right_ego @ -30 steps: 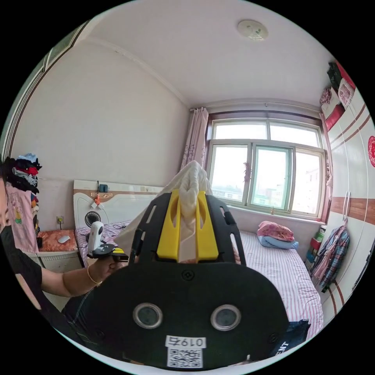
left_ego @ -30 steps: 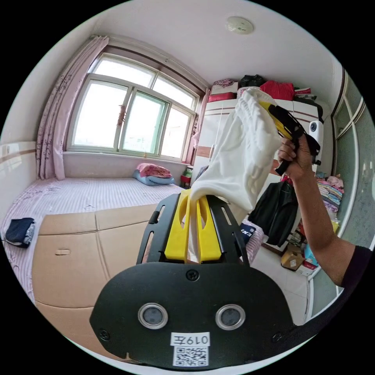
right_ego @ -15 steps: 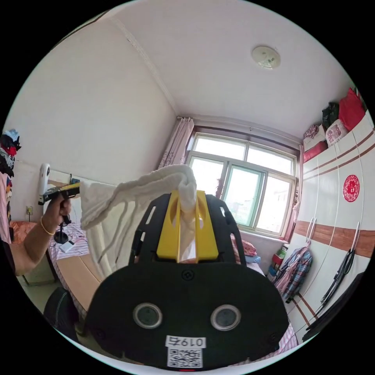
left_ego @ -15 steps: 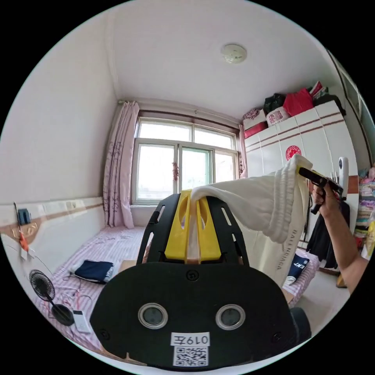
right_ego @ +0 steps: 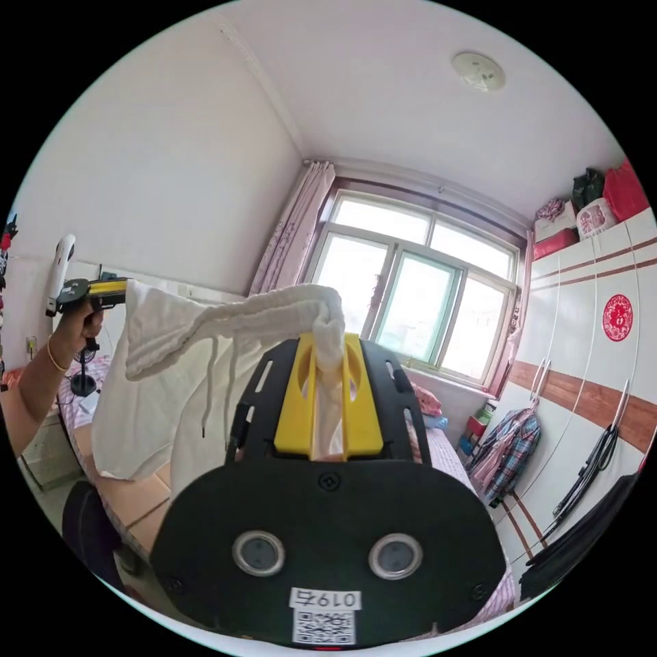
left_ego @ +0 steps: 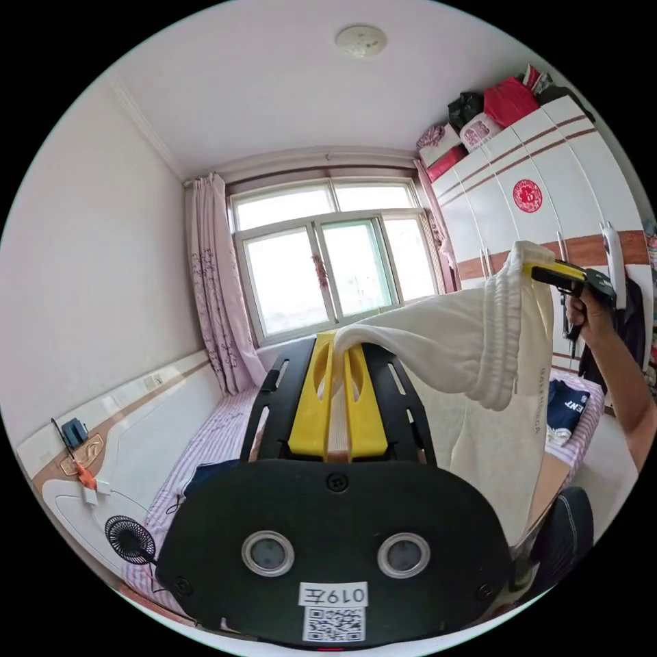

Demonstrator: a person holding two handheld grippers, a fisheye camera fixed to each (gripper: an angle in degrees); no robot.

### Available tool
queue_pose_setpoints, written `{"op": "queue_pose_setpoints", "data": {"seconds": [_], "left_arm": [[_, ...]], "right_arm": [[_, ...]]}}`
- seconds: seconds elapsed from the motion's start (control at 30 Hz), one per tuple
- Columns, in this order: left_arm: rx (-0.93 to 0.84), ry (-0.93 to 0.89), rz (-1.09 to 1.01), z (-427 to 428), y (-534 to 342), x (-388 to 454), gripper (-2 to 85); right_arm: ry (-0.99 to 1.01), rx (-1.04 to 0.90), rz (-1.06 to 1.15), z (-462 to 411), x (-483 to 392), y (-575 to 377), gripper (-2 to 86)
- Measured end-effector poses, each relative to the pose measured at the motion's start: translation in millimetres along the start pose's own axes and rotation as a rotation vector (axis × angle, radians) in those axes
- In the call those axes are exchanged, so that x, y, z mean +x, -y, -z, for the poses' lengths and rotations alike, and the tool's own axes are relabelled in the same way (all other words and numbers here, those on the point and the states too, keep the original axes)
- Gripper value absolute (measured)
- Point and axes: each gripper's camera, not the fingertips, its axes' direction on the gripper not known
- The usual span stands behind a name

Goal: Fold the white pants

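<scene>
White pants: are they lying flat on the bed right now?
No: the white pants hang in the air, stretched by the waistband between the left gripper and the right gripper, with the legs dangling below.

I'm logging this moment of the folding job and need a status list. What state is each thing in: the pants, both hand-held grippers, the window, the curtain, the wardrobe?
white pants: held up in the air by the waistband, legs hanging down.
left hand-held gripper: shut on the waistband.
right hand-held gripper: shut on the waistband.
window: looks closed.
curtain: drawn aside.
wardrobe: doors closed, bags piled on top.
drawstring: hanging loose.
</scene>
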Motion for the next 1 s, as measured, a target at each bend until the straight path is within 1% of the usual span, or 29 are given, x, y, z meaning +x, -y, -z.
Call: {"op": "queue_pose_setpoints", "data": {"seconds": [0.03,0.1,0.17,0.23,0.3,0.33,0.4,0.47,0.53,0.57,0.6,0.63,0.67,0.7,0.73,0.77,0.8,0.83,0.9,0.97,1.0], "left_arm": [[-0.035,0.005,-0.023,-18,-13,7,0.5],[-0.091,0.002,-0.045,-43,-33,15,0.4],[-0.135,-0.031,-0.049,-61,-54,21,0.4],[-0.201,-0.102,-0.038,-80,-78,25,0.3],[-0.248,-0.140,-0.038,-95,-90,27,0.3],[-0.282,-0.159,-0.024,-109,-95,27,0.3],[-0.320,-0.171,0.033,-137,-98,24,0.3],[-0.354,-0.164,0.077,-174,-96,25,0.4],[-0.395,-0.148,0.110,-235,-91,35,0.6],[-0.415,-0.143,0.116,-253,-89,39,0.7],[-0.455,-0.141,0.130,-288,-87,48,0.8],[-0.506,-0.139,0.147,-328,-87,59,1.0],[-0.539,-0.143,0.162,-349,-87,64,1.2],[-0.617,-0.155,0.185,-391,-91,76,1.7],[-0.712,-0.153,0.223,-431,-99,86,2.6],[-0.765,-0.156,0.248,-449,-105,91,3.0],[-0.865,-0.175,0.283,-479,-118,102,4.4],[-0.939,-0.175,0.310,-498,-129,113,5.4],[-0.971,-0.134,0.273,-509,-139,128,6.3],[-0.996,-0.110,0.215,-511,-149,140,6.5],[-0.974,-0.147,0.187,-504,-153,147,6.4]], "right_arm": [[0.018,-0.025,0.004,-12,5,-5,5.5],[0.114,-0.111,0.010,-53,25,-22,5.6],[0.180,-0.182,0.011,-79,38,-35,5.6],[0.254,-0.230,-0.012,-103,55,-47,5.7],[0.382,-0.297,-0.098,-144,91,-61,5.8],[0.412,-0.309,-0.129,-156,101,-64,5.8],[0.484,-0.364,-0.247,-216,145,-80,5.8],[0.481,-0.395,-0.328,-265,180,-91,5.8],[0.471,-0.413,-0.401,-317,215,-100,5.8],[0.442,-0.431,-0.438,-353,238,-104,5.8],[0.405,-0.458,-0.472,-392,261,-108,5.8],[0.380,-0.474,-0.484,-413,273,-110,5.8],[0.321,-0.509,-0.524,-454,297,-116,5.8],[0.261,-0.547,-0.566,-497,323,-126,6.0],[0.228,-0.571,-0.582,-518,335,-133,6.0],[0.162,-0.636,-0.649,-558,364,-152,6.2],[0.097,-0.711,-0.745,-591,393,-176,6.3],[0.070,-0.747,-0.789,-604,406,-188,6.4],[0.104,-0.869,-0.874,-646,447,-230,6.6],[0.115,-0.912,-0.884,-662,469,-250,6.8],[0.123,-0.910,-0.859,-667,481,-254,7.0]]}}
